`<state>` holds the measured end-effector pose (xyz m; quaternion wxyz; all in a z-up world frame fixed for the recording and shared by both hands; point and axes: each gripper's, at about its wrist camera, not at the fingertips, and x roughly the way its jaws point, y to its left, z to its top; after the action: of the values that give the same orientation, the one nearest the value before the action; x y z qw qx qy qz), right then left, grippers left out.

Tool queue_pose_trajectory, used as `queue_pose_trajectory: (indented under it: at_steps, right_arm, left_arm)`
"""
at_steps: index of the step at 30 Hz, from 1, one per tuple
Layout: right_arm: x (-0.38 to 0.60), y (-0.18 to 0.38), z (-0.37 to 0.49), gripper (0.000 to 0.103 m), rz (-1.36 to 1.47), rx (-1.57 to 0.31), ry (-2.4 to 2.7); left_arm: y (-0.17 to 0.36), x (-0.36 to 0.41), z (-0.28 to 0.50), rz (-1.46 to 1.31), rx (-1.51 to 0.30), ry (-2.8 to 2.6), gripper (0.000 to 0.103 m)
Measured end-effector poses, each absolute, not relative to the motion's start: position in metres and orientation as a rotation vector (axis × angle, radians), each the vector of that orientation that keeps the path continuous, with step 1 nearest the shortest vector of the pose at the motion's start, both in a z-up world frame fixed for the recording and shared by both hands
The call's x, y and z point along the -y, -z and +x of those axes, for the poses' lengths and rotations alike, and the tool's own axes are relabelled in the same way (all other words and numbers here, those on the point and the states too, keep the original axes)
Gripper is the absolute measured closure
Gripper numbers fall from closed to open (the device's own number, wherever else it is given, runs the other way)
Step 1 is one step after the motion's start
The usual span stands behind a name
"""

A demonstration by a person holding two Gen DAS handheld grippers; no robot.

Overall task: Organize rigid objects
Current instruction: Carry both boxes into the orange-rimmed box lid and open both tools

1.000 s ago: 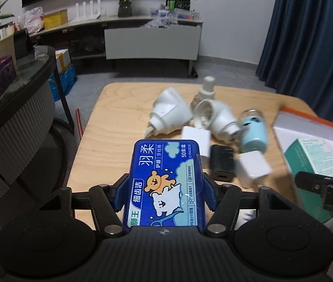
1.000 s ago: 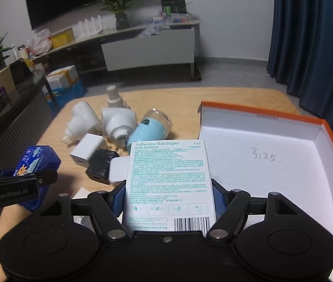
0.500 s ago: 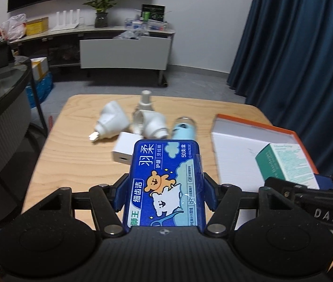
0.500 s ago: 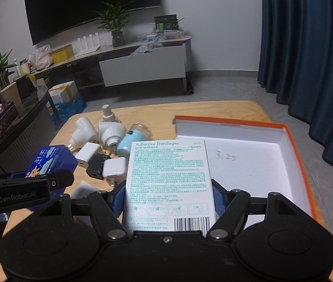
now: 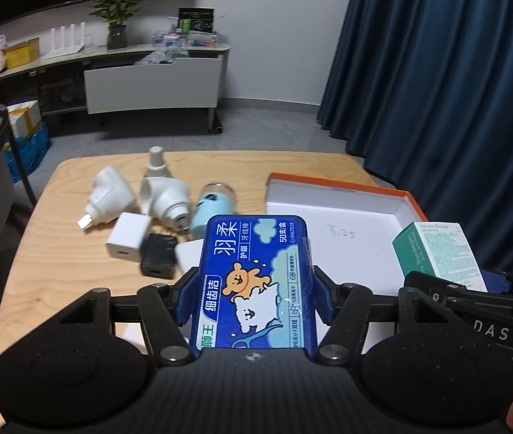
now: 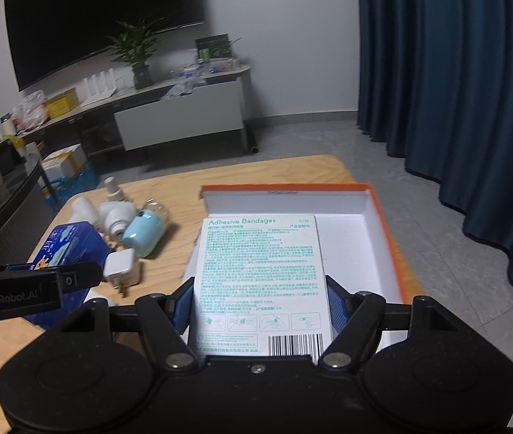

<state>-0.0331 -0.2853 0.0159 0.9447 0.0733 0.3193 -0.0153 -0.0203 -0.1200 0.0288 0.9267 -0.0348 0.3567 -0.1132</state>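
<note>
Tools both grip: my left tool clamps a blue rounded dental floss case, my right tool a white adhesive bandages carton above the open orange-rimmed white box. Chargers partly hidden behind the case. Wooden surface; blue curtains beyond.

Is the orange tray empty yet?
Empty as far as visible: the tray shows only bare white floor; its near part is hidden by the held boxes.
</note>
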Motion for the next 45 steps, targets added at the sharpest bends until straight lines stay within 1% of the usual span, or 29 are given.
queue_pose_trajectory:
  at_steps: [10,45]
  right_arm:
    - [0.304,-0.016,-0.036,0.019,0.163,-0.63,0.073]
    - [0.328,-0.012,-0.017,0.019,0.186,-0.623,0.112]
  left_arm:
    - [-0.025,0.146,-0.016,-0.048,-0.732,0.271,0.04]
    - [-0.015,0.182,0.004,-0.011,-0.761,0.325,0.04]
